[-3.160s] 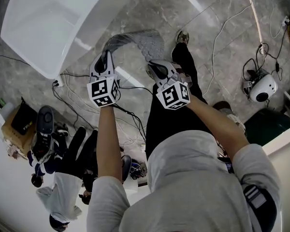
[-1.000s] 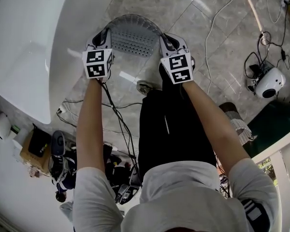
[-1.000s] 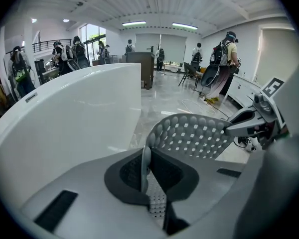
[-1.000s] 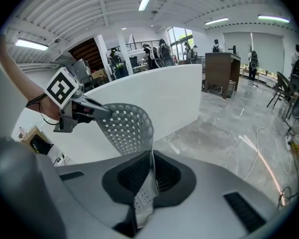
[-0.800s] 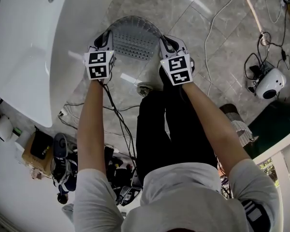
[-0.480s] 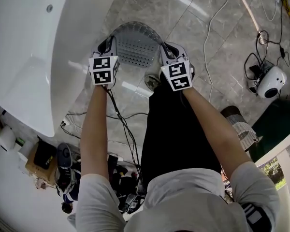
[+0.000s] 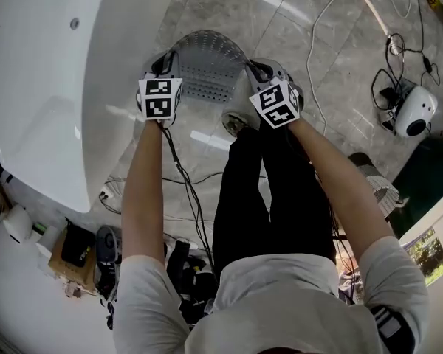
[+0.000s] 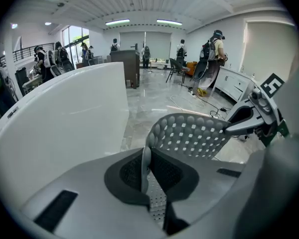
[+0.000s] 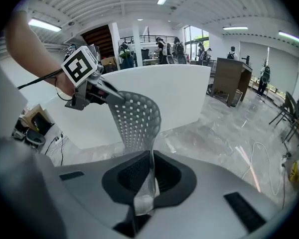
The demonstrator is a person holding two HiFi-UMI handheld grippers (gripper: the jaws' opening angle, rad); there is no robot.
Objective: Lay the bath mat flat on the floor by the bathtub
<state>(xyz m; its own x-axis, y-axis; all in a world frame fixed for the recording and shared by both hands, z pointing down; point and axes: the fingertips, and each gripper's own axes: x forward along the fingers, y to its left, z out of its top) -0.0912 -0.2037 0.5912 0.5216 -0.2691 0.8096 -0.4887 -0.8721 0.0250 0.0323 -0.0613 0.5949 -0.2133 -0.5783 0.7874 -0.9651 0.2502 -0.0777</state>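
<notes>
The left tongs [image 7: 167, 60] and the right tongs [image 7: 254, 66] are each pinched tight on a side edge of the bath mat [image 7: 207, 61], probably to keep it spread wide for lowering. It hangs at upper centre, over the floor [image 7: 354, 87] beside the bathtub [image 7: 37, 102]. Whether its far edge touches the floor cannot be told.

The head view looked steeply down; both gripper views looked closely along their jaws. All shared the bath mat [image 7: 207, 65] and bathtub [image 7: 44, 87].
</notes>
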